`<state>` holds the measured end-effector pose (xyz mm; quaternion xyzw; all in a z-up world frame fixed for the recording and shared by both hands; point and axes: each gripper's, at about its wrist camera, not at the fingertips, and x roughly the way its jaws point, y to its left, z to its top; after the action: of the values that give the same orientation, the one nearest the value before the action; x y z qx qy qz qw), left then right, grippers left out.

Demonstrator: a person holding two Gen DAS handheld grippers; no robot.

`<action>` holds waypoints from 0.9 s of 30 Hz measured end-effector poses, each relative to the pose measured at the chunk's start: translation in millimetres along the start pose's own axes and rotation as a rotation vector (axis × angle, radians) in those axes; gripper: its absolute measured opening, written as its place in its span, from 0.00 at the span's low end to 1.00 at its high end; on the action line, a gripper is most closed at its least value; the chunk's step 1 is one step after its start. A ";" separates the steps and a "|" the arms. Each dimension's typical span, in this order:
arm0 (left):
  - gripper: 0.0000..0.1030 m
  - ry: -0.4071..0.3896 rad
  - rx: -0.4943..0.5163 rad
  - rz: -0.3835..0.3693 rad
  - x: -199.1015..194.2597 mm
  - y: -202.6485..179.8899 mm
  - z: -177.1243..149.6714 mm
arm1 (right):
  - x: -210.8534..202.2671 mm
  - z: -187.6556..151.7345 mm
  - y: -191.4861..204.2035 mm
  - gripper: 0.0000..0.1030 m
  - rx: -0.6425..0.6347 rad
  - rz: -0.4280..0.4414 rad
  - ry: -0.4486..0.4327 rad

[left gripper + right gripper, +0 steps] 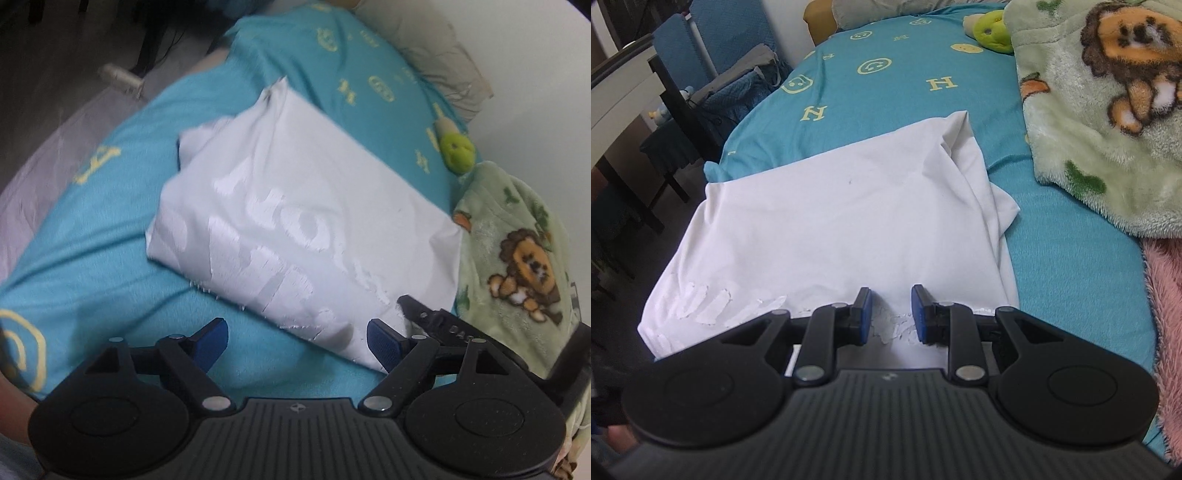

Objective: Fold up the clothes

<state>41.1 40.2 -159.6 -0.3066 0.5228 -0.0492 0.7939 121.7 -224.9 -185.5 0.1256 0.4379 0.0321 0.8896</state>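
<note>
One big blue bed sheet (886, 92) covers the bed, and everything sits on it. Beside the white shirt (831, 221) lies a green lion blanket (1089, 129), with a small green toy (991, 27) past it. The shirt rests flat in the middle, already folded into a neat block, likely so it can be folded again. The left claw (297, 338) hangs wide apart just over the shirt's near edge, holding nothing. The right claw (888, 314) has a narrow gap over the shirt; nothing looks pinched.
</note>
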 end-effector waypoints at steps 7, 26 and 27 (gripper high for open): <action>0.80 -0.117 -0.145 -0.045 6.6 18.8 13.7 | 0.1 0.3 -2.3 0.25 0.014 0.005 0.000; 0.35 -0.213 -0.216 -0.054 -1.3 30.2 14.4 | -28.3 1.0 -14.8 0.32 0.187 0.092 -0.037; 0.30 -0.226 -0.209 -0.062 -3.6 28.5 14.1 | -33.3 -0.2 -17.5 0.40 0.227 0.135 -0.042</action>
<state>44.7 70.8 -168.3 -0.4071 0.4226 0.0157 0.8096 100.1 -247.4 -164.3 0.2551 0.4105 0.0394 0.8746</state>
